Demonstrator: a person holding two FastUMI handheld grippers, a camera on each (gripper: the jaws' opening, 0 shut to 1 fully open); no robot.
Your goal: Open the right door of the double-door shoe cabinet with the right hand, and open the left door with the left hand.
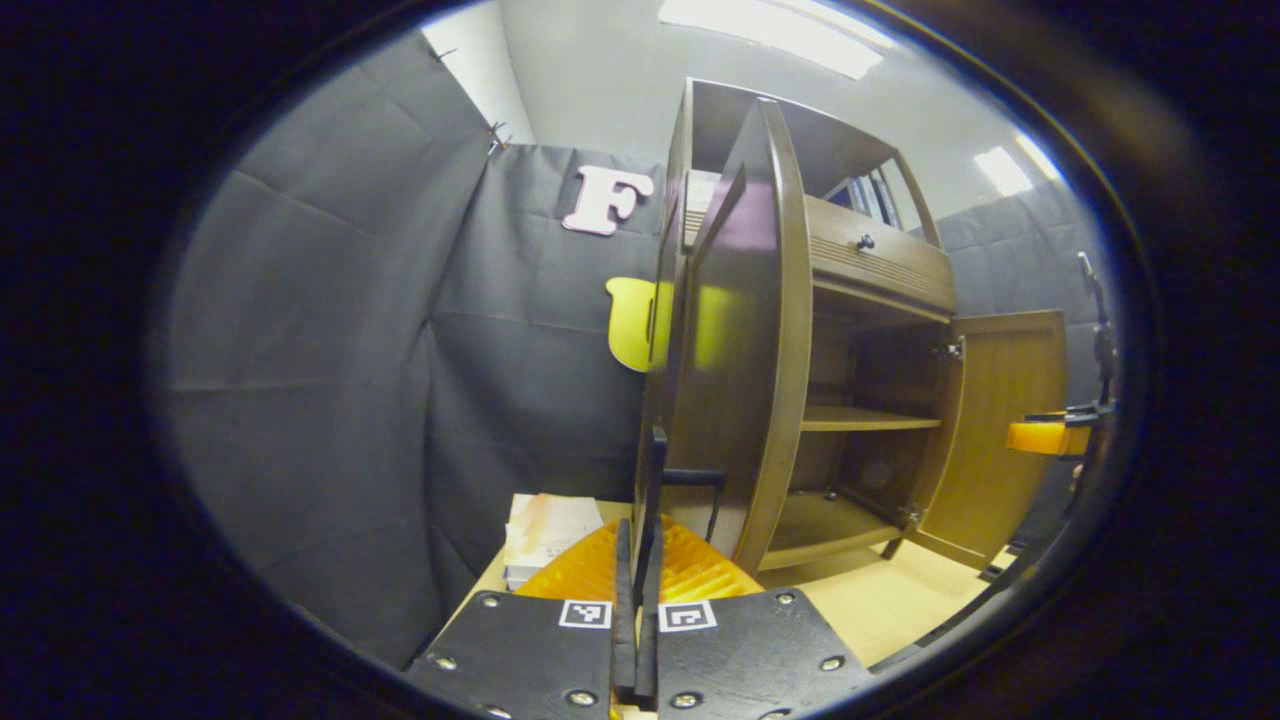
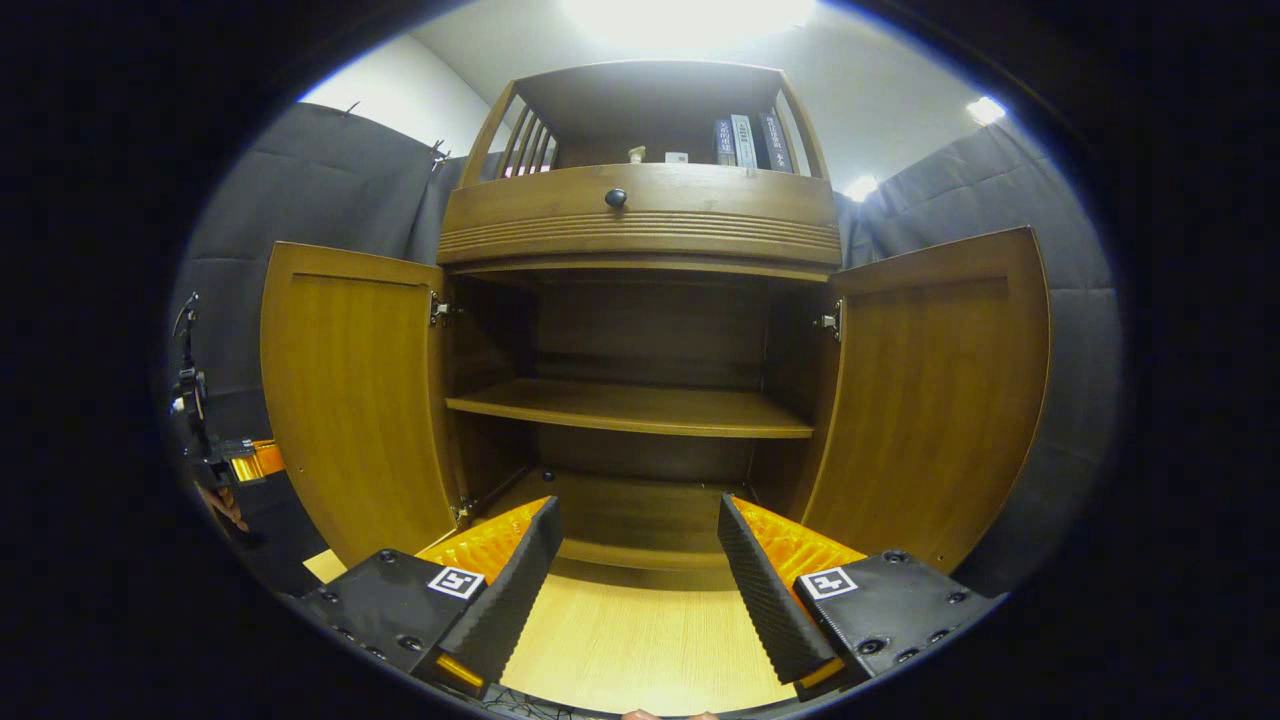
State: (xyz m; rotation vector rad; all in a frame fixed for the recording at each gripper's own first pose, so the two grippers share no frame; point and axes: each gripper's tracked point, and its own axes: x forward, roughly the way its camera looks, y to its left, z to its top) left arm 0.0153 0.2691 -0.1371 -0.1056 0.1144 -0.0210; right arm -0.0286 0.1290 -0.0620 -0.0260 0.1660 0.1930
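Book spines (image 2: 745,140) atop the cabinet (image 2: 640,215): printed, too small to read.
Gripper tags (image 2: 456,582): square codes, no text.

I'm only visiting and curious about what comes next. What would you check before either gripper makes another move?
1. Right door swung wide open: ok.
2. Left door swung wide open: ok.
3. Right gripper free, jaws apart and holding nothing, in front of the cabinet: ok.
4. Left gripper free to pull away: not ok. Its jaws are closed on the left door handle and should let go first.
5. Room behind both grippers for backing off: cannot tell, as the cameras look forward.
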